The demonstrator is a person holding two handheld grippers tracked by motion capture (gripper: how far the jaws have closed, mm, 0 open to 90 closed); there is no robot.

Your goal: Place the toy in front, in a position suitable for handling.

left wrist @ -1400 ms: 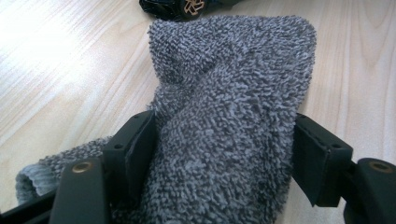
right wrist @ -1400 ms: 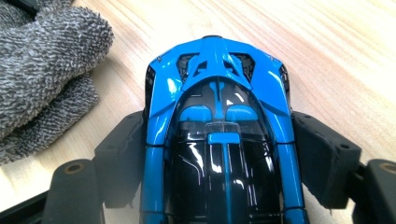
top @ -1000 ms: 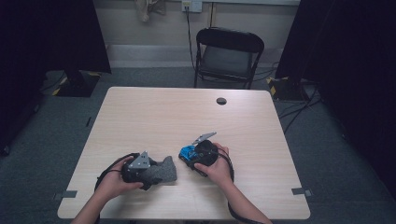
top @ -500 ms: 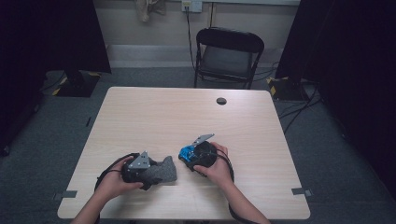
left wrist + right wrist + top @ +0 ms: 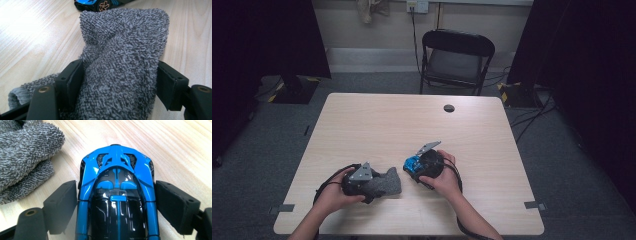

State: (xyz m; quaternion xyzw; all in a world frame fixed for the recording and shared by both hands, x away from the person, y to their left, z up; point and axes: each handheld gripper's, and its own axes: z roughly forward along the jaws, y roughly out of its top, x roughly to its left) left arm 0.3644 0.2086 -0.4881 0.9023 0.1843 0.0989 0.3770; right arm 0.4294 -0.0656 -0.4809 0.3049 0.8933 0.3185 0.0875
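Observation:
A grey fuzzy sock (image 5: 122,37) lies on the wooden table (image 5: 412,125) near its front edge. My left gripper (image 5: 120,77) is shut on it, both pads pressed into the fabric; in the high view that gripper (image 5: 377,184) sits at the left. A blue and black toy car (image 5: 117,182) stands just right of the sock (image 5: 389,184). My right gripper (image 5: 116,202) straddles the car (image 5: 413,163), one pad along each side. Its jaws have just been opening, and a thin gap shows at each pad. The sock's toe (image 5: 25,152) lies close to the car's nose.
A small black round thing (image 5: 449,108) sits on the table near the far edge. A black folding chair (image 5: 457,55) stands behind the table. Dark curtains hang at both sides, and cables run over the floor at the right.

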